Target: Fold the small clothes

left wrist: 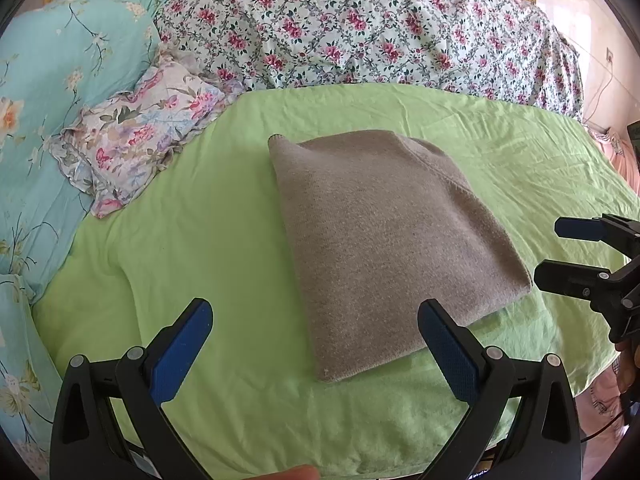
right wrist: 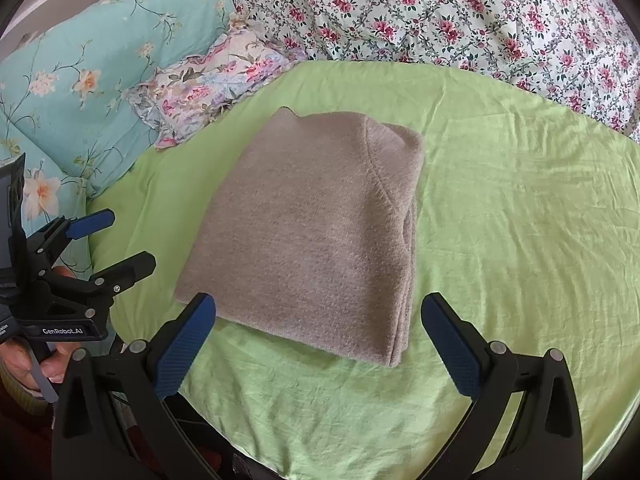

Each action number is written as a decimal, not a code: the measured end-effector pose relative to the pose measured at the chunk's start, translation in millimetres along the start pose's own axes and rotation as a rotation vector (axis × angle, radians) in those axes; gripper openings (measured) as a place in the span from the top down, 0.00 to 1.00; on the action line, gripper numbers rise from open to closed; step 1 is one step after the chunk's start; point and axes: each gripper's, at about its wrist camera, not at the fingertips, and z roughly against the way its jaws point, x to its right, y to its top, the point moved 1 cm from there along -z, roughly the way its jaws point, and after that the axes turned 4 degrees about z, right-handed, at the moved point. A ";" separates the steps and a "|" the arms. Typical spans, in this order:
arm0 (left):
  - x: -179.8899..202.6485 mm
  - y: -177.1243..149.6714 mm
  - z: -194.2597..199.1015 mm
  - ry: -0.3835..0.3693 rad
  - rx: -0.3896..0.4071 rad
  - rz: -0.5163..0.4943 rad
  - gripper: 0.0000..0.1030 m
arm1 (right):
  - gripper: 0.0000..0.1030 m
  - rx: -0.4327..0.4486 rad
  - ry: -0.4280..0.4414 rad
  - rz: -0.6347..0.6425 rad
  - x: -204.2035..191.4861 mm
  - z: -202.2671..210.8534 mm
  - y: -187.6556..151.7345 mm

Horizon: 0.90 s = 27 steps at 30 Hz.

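Both grippers spread wide and holding nothing, folded sweater sitting on the bed.

The left gripper (left wrist: 316, 320) has its blue-padded fingers (left wrist: 182, 350) gaping apart, hovering at the near edge of the gray-brown sweater (left wrist: 384, 240) without touching it. Same deal with the right gripper (right wrist: 318, 316), jaws wide, just shy of the sweater's (right wrist: 312, 232) near edge. The sweater is folded into a neat thick rectangle, lying flat in the middle of the light green sheet (right wrist: 520, 220). Behind it there's a small floral pillow (left wrist: 140, 136), a teal flowered quilt (left wrist: 60, 60) and a white quilt with pink roses (right wrist: 460, 12).
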 end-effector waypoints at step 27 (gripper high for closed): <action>0.3 -0.5 -3.6 -0.003 -0.004 -0.004 0.00 | 0.01 -0.003 0.000 -0.002 0.4 -1.3 -1.0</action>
